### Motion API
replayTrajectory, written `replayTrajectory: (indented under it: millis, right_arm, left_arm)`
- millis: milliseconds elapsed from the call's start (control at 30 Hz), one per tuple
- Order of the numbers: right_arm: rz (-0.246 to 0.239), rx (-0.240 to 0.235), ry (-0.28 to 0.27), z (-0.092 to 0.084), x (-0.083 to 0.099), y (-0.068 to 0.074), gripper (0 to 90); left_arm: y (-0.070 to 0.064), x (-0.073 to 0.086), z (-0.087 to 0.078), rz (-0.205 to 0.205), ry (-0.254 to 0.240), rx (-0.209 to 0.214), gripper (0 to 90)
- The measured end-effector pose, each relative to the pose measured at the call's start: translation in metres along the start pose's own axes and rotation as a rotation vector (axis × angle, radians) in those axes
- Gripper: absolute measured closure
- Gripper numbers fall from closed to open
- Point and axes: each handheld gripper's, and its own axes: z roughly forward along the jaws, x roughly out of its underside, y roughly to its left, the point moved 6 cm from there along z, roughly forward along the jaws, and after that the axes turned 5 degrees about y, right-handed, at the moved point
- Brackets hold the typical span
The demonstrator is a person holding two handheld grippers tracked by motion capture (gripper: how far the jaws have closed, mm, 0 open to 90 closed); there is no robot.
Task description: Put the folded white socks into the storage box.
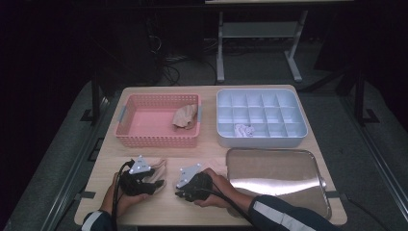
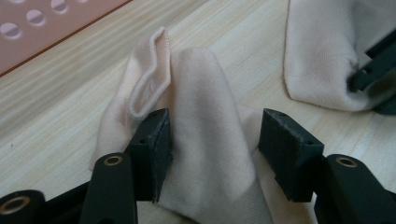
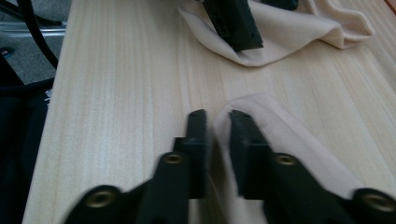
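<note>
Two beige socks lie at the table's front. In the left gripper view one sock (image 2: 205, 93) rises as a ridge between the jaws of my left gripper (image 2: 215, 123). One pad touches its cuff and the other stands just off it, so the gripper is open. The second sock (image 2: 317, 51) lies to the right, with my right gripper (image 2: 369, 74) at its edge. In the right gripper view my right gripper (image 3: 217, 116) is shut on the thin edge of that sock (image 3: 280, 135). From above, the left gripper (image 1: 153, 182) and right gripper (image 1: 177, 191) face each other over beige cloth (image 1: 158, 172).
A pink basket (image 1: 126, 120) at the back left holds a crumpled beige sock (image 1: 185, 117). At the back right a white compartment tray (image 1: 262, 139) holds a white rolled item (image 1: 244, 131). A metal tray (image 1: 274, 173) lies at the front right. The table's front edge is just behind both hands.
</note>
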Motion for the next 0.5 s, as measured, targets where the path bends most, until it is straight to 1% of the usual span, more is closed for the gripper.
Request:
replayTrajectory:
  millis: [67, 100, 167, 200, 233, 267, 300, 333, 400, 467, 500]
  right_arm:
    - [0.009, 0.01, 0.009, -0.001, 0.001, -0.001, 86.7]
    - [0.014, 0.005, 0.012, -0.002, 0.001, -0.002, 87.5]
    - [0.032, -0.041, -0.008, -0.006, 0.0, -0.003, 87.8]
    - [0.042, -0.054, -0.018, -0.01, 0.0, -0.004, 87.7]
    - [0.061, -0.073, -0.033, -0.015, -0.002, -0.004, 87.7]
    - [0.07, -0.094, -0.059, -0.022, -0.005, -0.005, 87.7]
    - [0.09, -0.102, -0.079, -0.029, -0.007, -0.006, 87.7]
    - [0.088, -0.105, -0.092, -0.033, -0.008, -0.007, 87.7]
    - [0.128, -0.139, -0.109, -0.04, -0.01, -0.007, 87.7]
    - [0.131, -0.143, -0.11, -0.043, -0.009, -0.007, 87.5]
    - [0.123, -0.15, -0.101, -0.043, -0.007, -0.006, 86.2]
  left_arm:
    - [-0.001, -0.001, 0.0, 0.003, 0.002, -0.002, 40.0]
    - [-0.002, -0.002, -0.001, 0.01, -0.003, -0.001, 39.2]
    - [-0.004, -0.005, -0.003, 0.014, -0.018, -0.004, 38.3]
    - [-0.005, -0.007, -0.006, 0.016, -0.026, -0.001, 38.0]
    - [-0.007, -0.009, -0.008, 0.015, -0.045, 0.008, 38.0]
    - [-0.009, -0.012, -0.009, 0.023, -0.059, 0.007, 37.9]
    - [-0.01, -0.013, -0.01, 0.029, -0.059, 0.006, 37.9]
    - [-0.011, -0.013, -0.01, 0.029, -0.063, 0.005, 38.0]
    - [-0.012, -0.014, -0.009, 0.035, -0.058, 0.006, 38.0]
    - [-0.014, -0.014, -0.009, 0.039, -0.053, 0.018, 37.8]
    - [-0.015, -0.015, -0.009, 0.036, -0.056, 0.024, 37.5]
